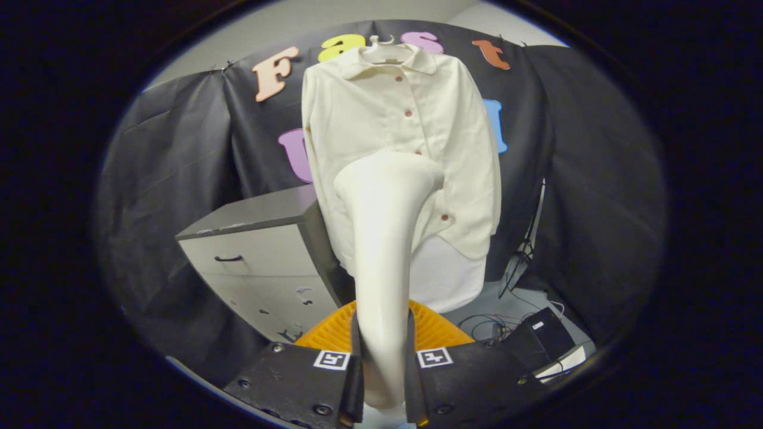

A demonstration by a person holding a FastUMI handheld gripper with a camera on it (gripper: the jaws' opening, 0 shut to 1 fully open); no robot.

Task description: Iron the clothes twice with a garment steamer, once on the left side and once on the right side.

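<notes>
Steamer [384,238] sits clamped in the gripper [384,369], both fingers pressing on its handle from either side, so the tongs are closed on it, not apart. Handle runs up and away from the fingers, widening into the head, which faces the shirt [405,149]. Held that way prob. so the head's flat face can meet the cloth square-on while the grip stays low on the narrow part, where two fingers get a firm bite.

Shirt hangs on a hanger [386,50] at the top of the black back wall, buttoned, front toward the steamer, hem loose above a white piece [450,280] below it. Hanging free like that leaves both halves open for a pass each. Head lines up approx. w/ the button line, a bit toward the wearer's lower middle; can't tell if it touches the cloth or floats just off it.

Room to move: to one side of the shirt a grey drawer cabinet [262,256] juts out near the hem, its top corner close to the sleeve edge, so a pass there looks tighter lower down. Other side looks freer, only wall behind, w/ cables [524,256] hanging further off and a black box [539,336] on the floor. An orange ribbed thing [334,333] sits low, just beyond the fingers; worth minding on a downward stroke.
</notes>
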